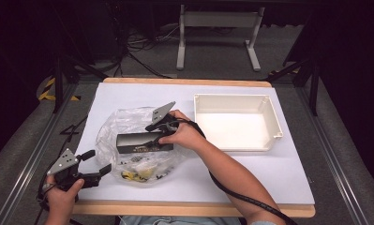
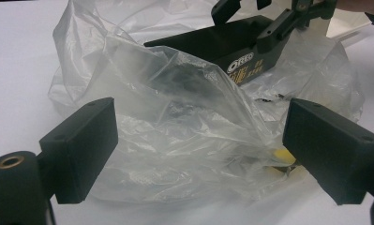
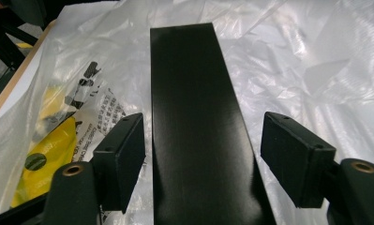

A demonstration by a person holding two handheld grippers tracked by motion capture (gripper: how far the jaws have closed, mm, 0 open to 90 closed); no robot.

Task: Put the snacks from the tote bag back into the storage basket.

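Note:
A crumpled clear plastic bag (image 1: 123,122) lies on the white table top (image 1: 269,173), left of centre. A long black Oreo box (image 1: 135,142) rests in its mouth, above yellow packets (image 1: 137,174). My right gripper (image 1: 153,136) stands open astride the box's right end. In the right gripper view the box (image 3: 194,117) runs between the jaws of that gripper (image 3: 203,150), the left jaw nearly touching and the right one apart. My left gripper (image 1: 98,162) is open at the bag's near left edge. Its view shows the bag (image 2: 175,126) just beyond the left gripper (image 2: 198,136).
An empty white tray (image 1: 236,97) sits at the right of the table top. Wooden edges border the table at front and back. A white table frame (image 1: 217,18) and cables stand on the floor beyond.

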